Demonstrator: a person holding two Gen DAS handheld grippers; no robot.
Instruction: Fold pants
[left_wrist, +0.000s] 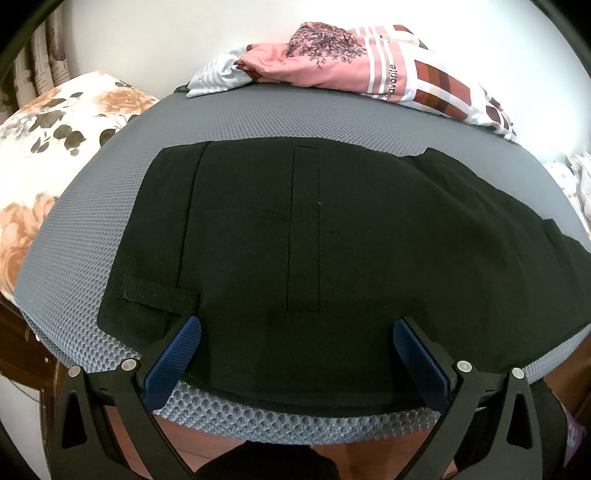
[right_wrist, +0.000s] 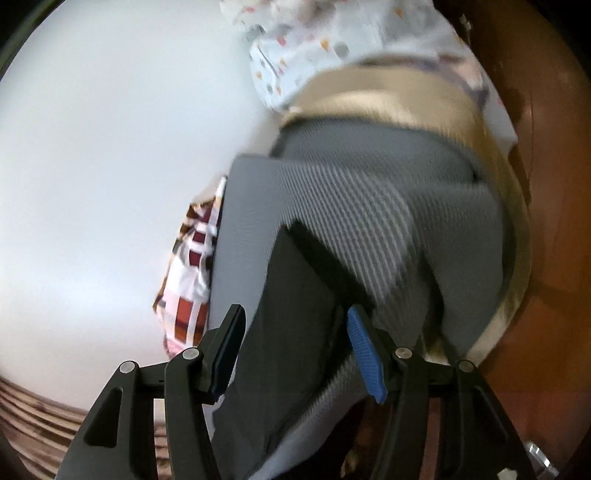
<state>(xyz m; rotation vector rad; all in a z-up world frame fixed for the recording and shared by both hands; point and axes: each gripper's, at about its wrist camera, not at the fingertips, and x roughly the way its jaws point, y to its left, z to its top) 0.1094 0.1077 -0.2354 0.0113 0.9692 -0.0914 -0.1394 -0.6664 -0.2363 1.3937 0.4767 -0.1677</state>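
Left wrist view: black pants lie flat on a grey mesh pad, waistband end to the left, with a belt loop and a back pocket outline showing. Left gripper hovers over the near edge of the pants, its 2 blue pads set wide apart, nothing pinched between them. Floral pillow sits left of the pad; pink patterned bedding is bunched at the far edge.

Right wrist view, blurred: right gripper is tilted, its fingers about half spread, with a strip of the pants running up between them. Whether the pads press the cloth, cannot tell. Mesh pad runs beyond, with a tan cloth at its far end.
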